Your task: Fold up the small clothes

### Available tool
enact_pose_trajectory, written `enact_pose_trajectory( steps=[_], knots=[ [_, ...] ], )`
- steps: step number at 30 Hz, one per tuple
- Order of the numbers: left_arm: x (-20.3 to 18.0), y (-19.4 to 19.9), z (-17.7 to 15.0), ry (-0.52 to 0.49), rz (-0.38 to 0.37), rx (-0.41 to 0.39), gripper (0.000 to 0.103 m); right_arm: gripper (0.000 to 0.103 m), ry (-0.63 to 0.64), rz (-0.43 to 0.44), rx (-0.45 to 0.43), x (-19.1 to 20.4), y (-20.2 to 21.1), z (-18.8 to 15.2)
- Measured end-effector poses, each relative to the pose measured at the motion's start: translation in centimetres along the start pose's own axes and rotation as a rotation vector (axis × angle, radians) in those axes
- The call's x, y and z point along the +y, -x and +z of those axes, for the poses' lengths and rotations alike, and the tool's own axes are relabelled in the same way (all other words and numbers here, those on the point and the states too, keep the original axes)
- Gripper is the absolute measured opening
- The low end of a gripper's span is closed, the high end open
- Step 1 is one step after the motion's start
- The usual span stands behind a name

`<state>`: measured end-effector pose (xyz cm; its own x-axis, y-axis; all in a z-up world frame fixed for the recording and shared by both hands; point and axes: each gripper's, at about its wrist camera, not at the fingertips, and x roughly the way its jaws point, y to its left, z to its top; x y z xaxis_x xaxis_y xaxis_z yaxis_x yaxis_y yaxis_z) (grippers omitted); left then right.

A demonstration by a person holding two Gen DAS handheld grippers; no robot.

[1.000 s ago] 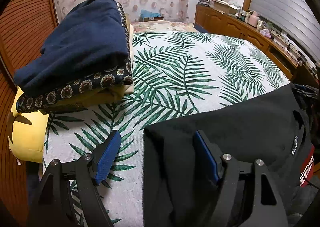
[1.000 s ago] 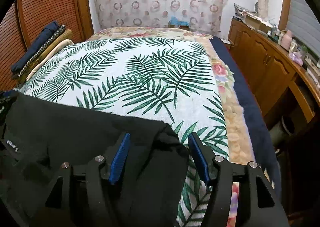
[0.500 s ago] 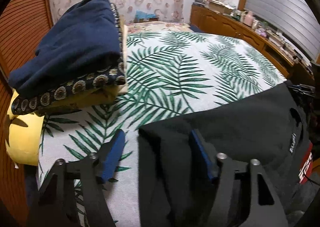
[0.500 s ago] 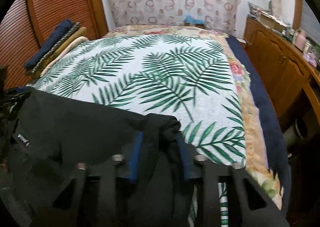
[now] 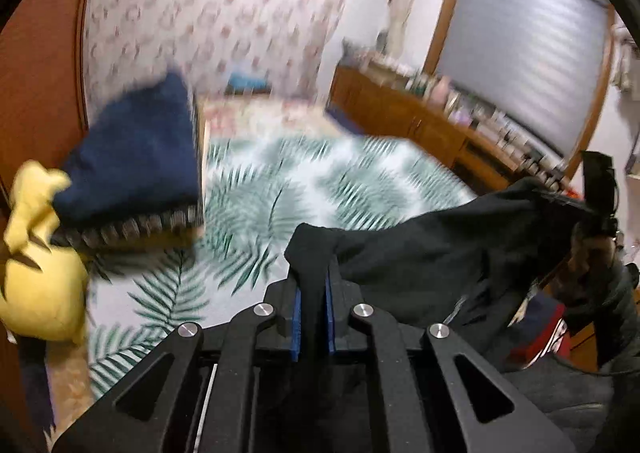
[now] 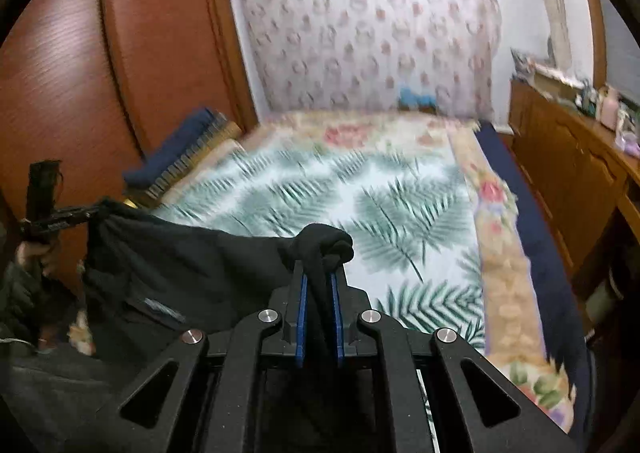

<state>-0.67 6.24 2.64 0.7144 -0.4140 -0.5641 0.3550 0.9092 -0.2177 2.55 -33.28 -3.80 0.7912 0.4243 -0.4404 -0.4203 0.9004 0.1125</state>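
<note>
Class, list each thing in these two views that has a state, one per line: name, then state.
left gripper: jaws closing, pads pinching a corner of the black garment
right gripper: jaws closing, pads pinching the other corner
black garment: stretched between both grippers
navy cloth: folded, atop a stack

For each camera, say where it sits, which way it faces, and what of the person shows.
Left wrist view: sits on the left gripper, looking along its fingers over the leaf-print bed toward the window; its jaws are closing on the black garment, and the person's right hand shows.
Right wrist view: sits on the right gripper, facing the bed's far end and the wardrobe; its jaws are closing on the garment, and the person's left hand shows.
Both show the garment, the bed and the folded pile.
</note>
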Motion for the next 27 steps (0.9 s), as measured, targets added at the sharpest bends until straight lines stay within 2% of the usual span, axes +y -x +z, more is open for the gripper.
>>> enact_pose_trajectory(
  steps=[4, 9, 15, 19, 23, 27],
  knots=[
    [-3.1, 5.8, 2.3, -0.042, -0.018, -0.119, 0.01, 0.01, 0.032, 0.022, -0.083, 1.5, 4.9, 1.9],
    [-5.4, 10.7, 5.1, -0.096, -0.013, -0.233, 0.01, 0.01, 0.084, 0.044, -0.209, 3.5, 11.1, 5.1],
    [-5.6, 14.0, 8.4, -0.086, -0.064, -0.308, 0.01, 0.01, 0.123, 0.07, -0.334, 5.4, 16.2, 8.3],
    [-6.6, 16.2, 10.4, -0.118, -0.059, -0.355, 0.01, 0.01, 0.129, 0.074, -0.392, 5.7, 19.4, 10.1],
    [-7.8, 18.2, 12.4, -0.166, -0.033, -0.415, 0.01, 0.01, 0.145, 0.044, -0.448, 5.7, 22.6, 12.3],
    [-8.3, 20.3, 14.8, -0.188, -0.016, -0.477, 0.01, 0.01, 0.188, -0.026, -0.497, 7.2, 24.9, 14.4]
  ],
)
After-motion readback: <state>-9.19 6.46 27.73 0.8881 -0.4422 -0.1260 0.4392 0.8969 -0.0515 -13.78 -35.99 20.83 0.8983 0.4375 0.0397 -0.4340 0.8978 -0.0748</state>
